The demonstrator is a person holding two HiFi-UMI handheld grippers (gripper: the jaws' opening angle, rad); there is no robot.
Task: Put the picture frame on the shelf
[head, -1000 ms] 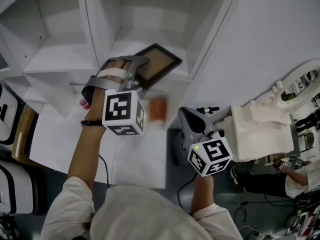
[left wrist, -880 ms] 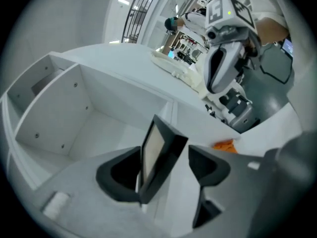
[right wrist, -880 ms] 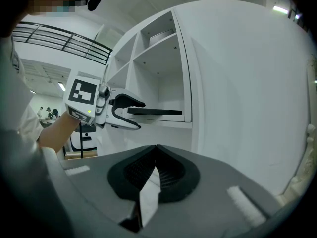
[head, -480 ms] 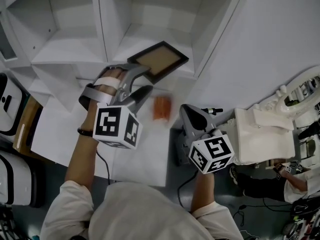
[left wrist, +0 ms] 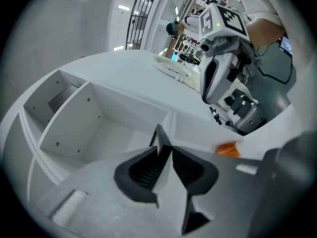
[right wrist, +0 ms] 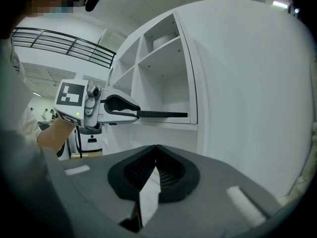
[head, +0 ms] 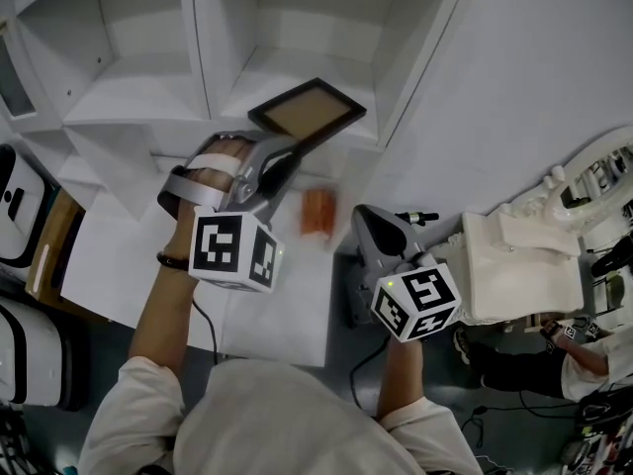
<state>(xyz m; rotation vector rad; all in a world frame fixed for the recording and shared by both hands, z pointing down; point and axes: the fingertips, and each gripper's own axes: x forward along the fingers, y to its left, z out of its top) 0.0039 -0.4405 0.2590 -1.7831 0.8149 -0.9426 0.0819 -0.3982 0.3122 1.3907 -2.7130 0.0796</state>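
The picture frame (head: 307,110), dark-rimmed with a brown panel, lies flat in a lower compartment of the white shelf unit (head: 297,28), its near corner sticking out over the front edge. My left gripper (head: 285,158) is at that corner, its jaws closing with the thin frame edge (left wrist: 161,138) pinched between the tips. The right gripper view shows the left gripper (right wrist: 119,108) holding the frame (right wrist: 163,114) level at the shelf. My right gripper (head: 364,228) hangs lower right, away from the shelf, shut with nothing in it (right wrist: 154,150).
An orange object (head: 317,212) lies on the white tabletop (head: 257,295) just right of my left gripper. A white ornate fixture (head: 514,255) stands at the right. Upright white dividers (head: 198,38) wall in the frame's compartment.
My left gripper drew back from over the frame with its jaws wide, and the jaws have now narrowed onto the frame's near corner. The right gripper has barely moved.
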